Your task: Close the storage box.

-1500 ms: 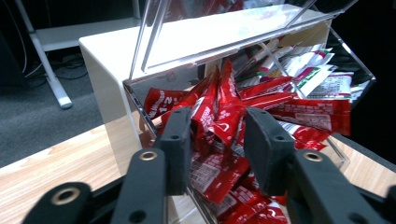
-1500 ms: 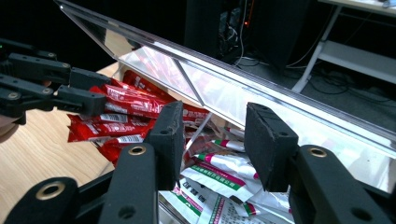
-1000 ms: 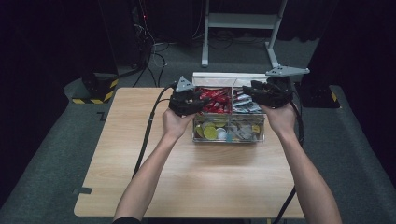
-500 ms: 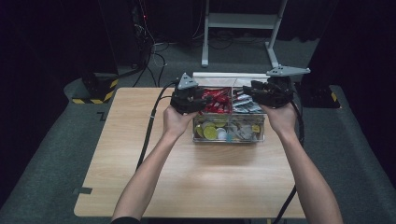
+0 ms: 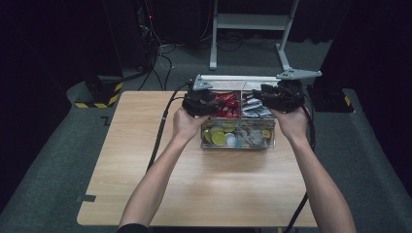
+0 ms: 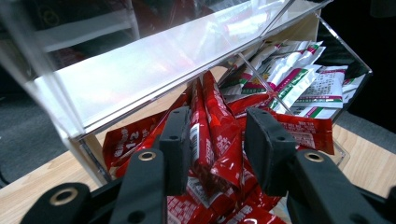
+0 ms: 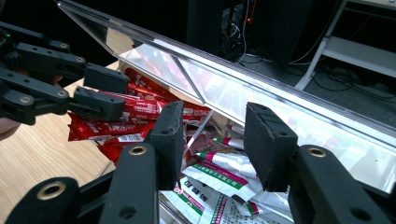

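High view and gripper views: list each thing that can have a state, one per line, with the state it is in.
box lid: raised open
left gripper: open around a red sachet, jaws have just been closing
right gripper: open, nothing gripped

One clear plastic box stands on one wooden table. Its back row has two compartments: one holds a heap of red packets, too many and too overlapped to count, and the other a pile of white packets with green and pink print, at least five, exact number unclear. The front part holds several round coins or tokens, too small to count.
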